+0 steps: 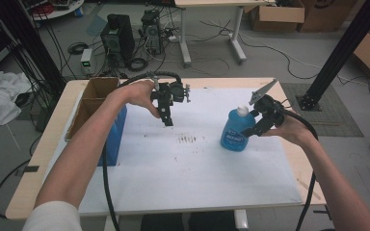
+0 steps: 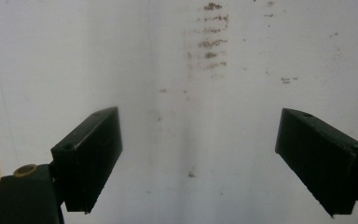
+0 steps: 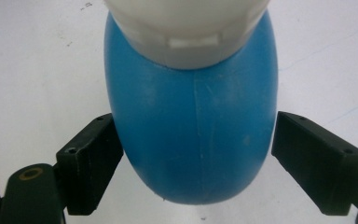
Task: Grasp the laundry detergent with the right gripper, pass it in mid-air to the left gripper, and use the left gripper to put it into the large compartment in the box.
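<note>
Centre and lower part of the high view: bare white sheet (image 1: 183, 178) in front of me, nothing standing on it, free to sweep across. Left of frame: open cardboard box (image 1: 92, 98) with a blue box (image 1: 114, 134) against it, walls block that edge. My left gripper (image 1: 166, 115) hangs over the upper-centre sheet, jaws wide apart, nothing between them, bare sheet below in the left gripper view. Right of centre: blue bottle (image 1: 234, 129) upright, the one obstacle on the sheet. My right gripper (image 1: 257, 126) comes at it from the right, jaws spread around the body, left pad about touching, slim gap at the right pad. Wide free lane between the bottle and my left gripper.
</note>
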Motion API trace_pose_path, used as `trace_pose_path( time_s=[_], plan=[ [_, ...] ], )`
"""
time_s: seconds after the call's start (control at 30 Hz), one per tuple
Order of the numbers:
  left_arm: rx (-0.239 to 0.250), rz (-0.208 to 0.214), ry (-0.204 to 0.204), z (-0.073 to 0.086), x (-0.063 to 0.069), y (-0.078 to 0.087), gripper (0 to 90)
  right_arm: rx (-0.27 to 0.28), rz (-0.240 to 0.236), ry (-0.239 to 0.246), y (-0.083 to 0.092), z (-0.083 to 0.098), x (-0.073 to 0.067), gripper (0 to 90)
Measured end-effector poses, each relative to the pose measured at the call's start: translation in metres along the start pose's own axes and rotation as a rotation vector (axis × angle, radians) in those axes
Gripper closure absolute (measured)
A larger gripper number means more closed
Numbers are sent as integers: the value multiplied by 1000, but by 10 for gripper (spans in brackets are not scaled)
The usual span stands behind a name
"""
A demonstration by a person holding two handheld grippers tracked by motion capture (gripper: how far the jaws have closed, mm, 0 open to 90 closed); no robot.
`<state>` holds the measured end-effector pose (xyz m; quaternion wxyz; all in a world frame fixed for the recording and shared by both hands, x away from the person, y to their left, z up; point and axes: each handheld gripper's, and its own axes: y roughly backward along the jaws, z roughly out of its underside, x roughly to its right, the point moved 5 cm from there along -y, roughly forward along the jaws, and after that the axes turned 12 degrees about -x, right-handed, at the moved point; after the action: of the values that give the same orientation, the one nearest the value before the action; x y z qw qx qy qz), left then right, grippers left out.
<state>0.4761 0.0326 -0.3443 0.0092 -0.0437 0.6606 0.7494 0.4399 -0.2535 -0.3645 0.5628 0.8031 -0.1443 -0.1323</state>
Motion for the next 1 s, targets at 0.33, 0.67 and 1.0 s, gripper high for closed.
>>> trace_pose_path(
  time_s=[0.33, 0.67, 1.0],
  plan=[
    [2, -2, 3, 0, 1, 0, 153, 49, -11, 1, -7, 1, -2, 167],
    [4, -2, 2, 0, 1, 0, 153, 88, -16, -7, -14, 4, -4, 166],
    [4, 2, 7, 2, 1, -2, 144, 109, -8, -3, -18, 5, -6, 183]
  ],
)
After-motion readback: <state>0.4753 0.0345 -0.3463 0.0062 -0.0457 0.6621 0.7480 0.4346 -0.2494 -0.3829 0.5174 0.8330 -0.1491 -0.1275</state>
